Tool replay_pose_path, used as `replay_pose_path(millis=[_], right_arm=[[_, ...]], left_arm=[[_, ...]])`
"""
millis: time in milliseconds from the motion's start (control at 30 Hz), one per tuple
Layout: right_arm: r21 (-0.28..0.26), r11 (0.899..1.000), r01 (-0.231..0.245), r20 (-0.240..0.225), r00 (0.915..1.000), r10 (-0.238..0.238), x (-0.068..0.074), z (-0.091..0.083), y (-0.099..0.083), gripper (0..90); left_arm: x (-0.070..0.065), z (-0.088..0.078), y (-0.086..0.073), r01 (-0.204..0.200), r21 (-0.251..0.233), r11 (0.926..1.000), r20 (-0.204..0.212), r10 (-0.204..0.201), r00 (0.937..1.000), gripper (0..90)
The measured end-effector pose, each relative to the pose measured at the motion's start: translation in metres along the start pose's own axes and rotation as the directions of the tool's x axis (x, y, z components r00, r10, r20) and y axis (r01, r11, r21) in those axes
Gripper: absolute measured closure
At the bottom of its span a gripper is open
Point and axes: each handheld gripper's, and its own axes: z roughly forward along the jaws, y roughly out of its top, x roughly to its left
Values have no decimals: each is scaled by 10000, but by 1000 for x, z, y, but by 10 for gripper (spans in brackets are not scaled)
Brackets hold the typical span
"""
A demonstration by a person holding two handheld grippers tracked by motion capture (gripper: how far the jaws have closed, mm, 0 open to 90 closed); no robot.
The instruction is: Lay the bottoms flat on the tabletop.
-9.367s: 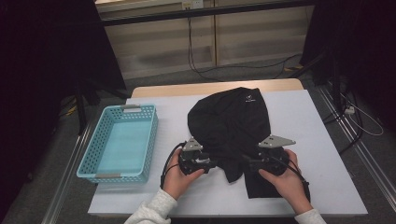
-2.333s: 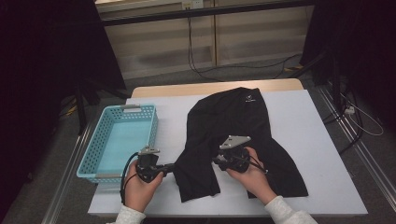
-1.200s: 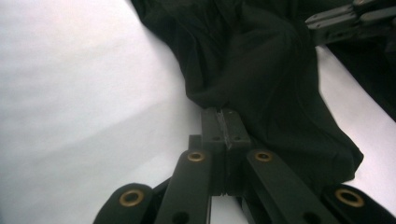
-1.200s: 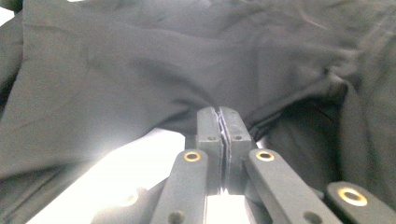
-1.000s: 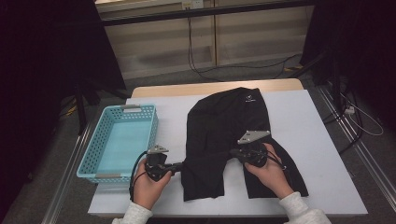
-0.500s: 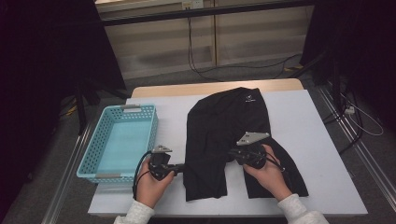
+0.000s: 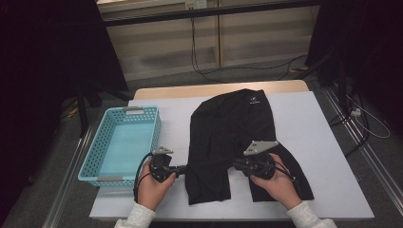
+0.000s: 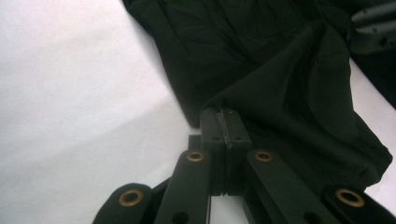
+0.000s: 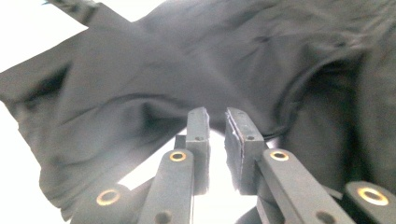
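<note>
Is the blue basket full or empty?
Empty. In the high view the blue basket shows only its bare floor, and the black shorts lie on the table beside it.

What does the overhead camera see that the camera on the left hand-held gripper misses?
The high view alone takes in the blue basket, both hands and the whole spread of the black shorts. The left gripper view alone shows, close up, the left hand-held gripper shut on the shorts' edge. Both show the shorts on the white table.
</note>
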Motion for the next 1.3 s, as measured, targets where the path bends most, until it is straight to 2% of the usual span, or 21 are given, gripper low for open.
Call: replay_pose_path(millis=[133,233,333,433,500,600,667,700,800,933,1033,1167,1233,1300], right_arm=[[421,9987,295,-359,9990,-280,14,12,0,770],[527,9977,437,-506,9979,-410,22,22,1,732],[294,9991,307,-358,9989,-297,26,28,7,668],[557,9974,456,-324,9985,-439,29,36,7,652],[452,9978,475,-206,9987,-466,30,39,7,649],[435,9959,789,34,9969,-791,33,41,8,709],[409,9969,675,-99,9977,-671,33,41,7,829],[408,9967,697,-197,9974,-690,34,41,7,858],[528,9946,891,-237,9958,-879,37,39,8,881],[542,9957,751,-457,9963,-726,36,32,4,884],[482,9971,591,-514,9971,-566,33,20,0,884],[60,9996,277,-548,9981,-273,29,0,-2,887],[48,9998,193,-523,9984,-191,28,-8,-6,887],[172,9998,130,-484,9988,-122,28,-11,-12,887]], left_arm=[[-1,0,2,-76,45,10000,61,76,10000,900],[-2,1,2,-102,6,9999,90,102,9999,900],[-2,3,1,-54,4,10000,113,54,9999,900],[-3,3,1,-111,41,9999,145,110,9998,900],[-3,3,1,-104,19,9999,197,104,9998,899],[-4,4,1,-164,26,9999,193,164,9997,897],[-5,4,1,-178,13,9998,231,178,9996,896],[-5,3,1,-187,39,9998,275,186,9995,895],[-5,2,2,-179,-21,9998,326,180,9993,894],[-5,1,2,-180,-116,9998,440,185,9989,893],[-7,0,2,-170,-151,9997,507,177,9986,889],[-12,1,1,-246,-115,9996,684,253,9973,885],[-14,2,1,-330,-83,9994,741,336,9967,864],[-15,1,2,-476,-194,9987,641,488,9968,797]])
